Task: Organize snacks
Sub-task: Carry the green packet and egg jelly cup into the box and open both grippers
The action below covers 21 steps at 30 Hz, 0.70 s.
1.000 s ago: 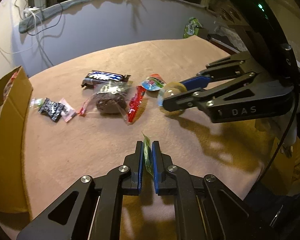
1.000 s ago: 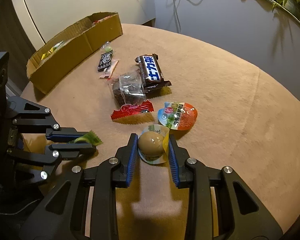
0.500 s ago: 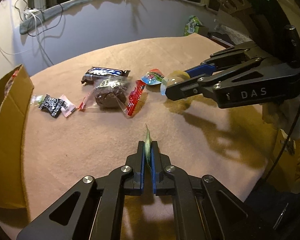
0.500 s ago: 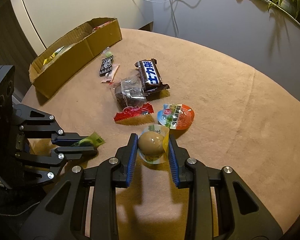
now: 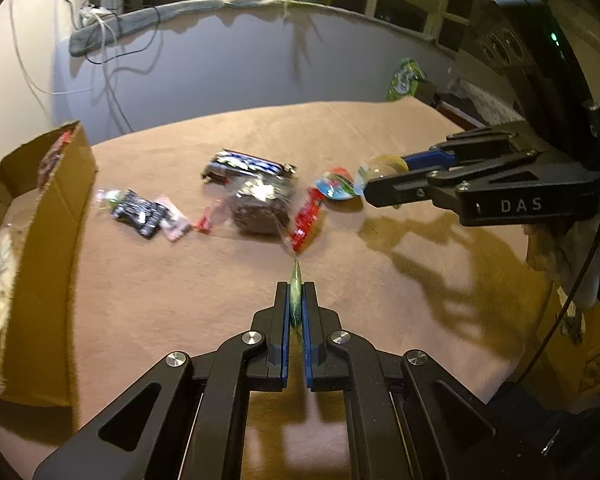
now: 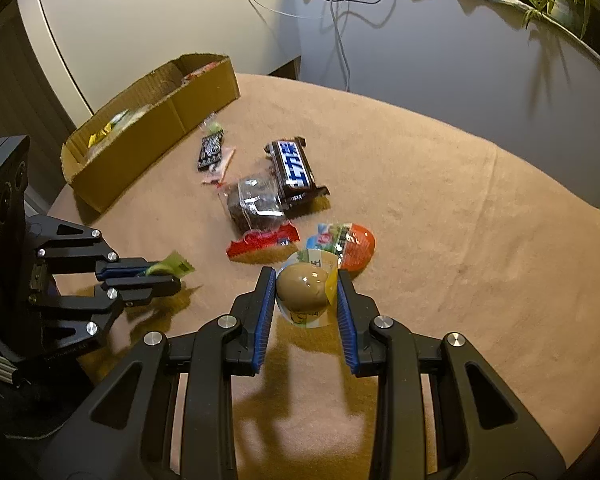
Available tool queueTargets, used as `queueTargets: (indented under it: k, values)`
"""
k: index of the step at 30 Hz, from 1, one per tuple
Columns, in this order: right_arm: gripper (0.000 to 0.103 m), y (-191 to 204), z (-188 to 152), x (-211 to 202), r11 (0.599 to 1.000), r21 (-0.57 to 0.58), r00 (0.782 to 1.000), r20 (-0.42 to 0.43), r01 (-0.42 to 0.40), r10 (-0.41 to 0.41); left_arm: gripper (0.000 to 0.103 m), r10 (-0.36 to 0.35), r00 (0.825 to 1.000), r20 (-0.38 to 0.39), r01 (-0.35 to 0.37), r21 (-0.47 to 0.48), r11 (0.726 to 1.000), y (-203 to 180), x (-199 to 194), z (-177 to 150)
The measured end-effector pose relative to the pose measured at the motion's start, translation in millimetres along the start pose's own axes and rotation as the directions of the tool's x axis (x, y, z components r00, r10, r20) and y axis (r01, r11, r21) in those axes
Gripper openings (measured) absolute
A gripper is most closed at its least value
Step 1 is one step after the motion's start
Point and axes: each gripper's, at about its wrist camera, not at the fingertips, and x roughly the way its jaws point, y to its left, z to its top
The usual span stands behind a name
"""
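We see the left gripper [image 5: 296, 300] pinching a thin green packet [image 5: 295, 286] edge-on, label unreadable; at two o'clock the right gripper [image 6: 306, 286] clamps a wrapped egg [image 6: 302, 286], above the table [image 6: 460, 240].

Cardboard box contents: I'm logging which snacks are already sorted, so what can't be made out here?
- Cardboard box: in the right wrist view its near wall hides most of the inside; a few wrappers show, too small to name.
- Same box in the left wrist view: cut off by the left edge, contents blurred.
- Green packet in the left gripper: seen edge-on, print unreadable.
- Black sachet: label too small.
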Motion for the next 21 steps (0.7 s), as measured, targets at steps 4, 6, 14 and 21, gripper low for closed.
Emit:
queueTargets:
  k: [4,6,14,21]
  values:
    - [0.031,8,13,-4,1.0,-0.014,1.0,0.022,-0.008,0.009,0.004,0.02,0.999,0.037,-0.019,-0.027,0.999,13,-13,6]
    - [0.031,13,21,-4,1.0,-0.024,0.999,0.032,-0.012,0.013,0.004,0.03,0.998,0.056,-0.027,-0.04,0.999,22,-20,9]
    - [0.031,49,64,0,0.995,-0.095,0.996,0.072,-0.039,0.046,0.004,0.098,0.988,0.119,-0.085,-0.109,0.99,63,-47,16]
    - [0.031,81,101,20,0.987,-0.145,0.994,0.077,-0.068,0.079,0.004,0.146,0.978,0.147,-0.121,-0.169,0.978,101,-61,18]
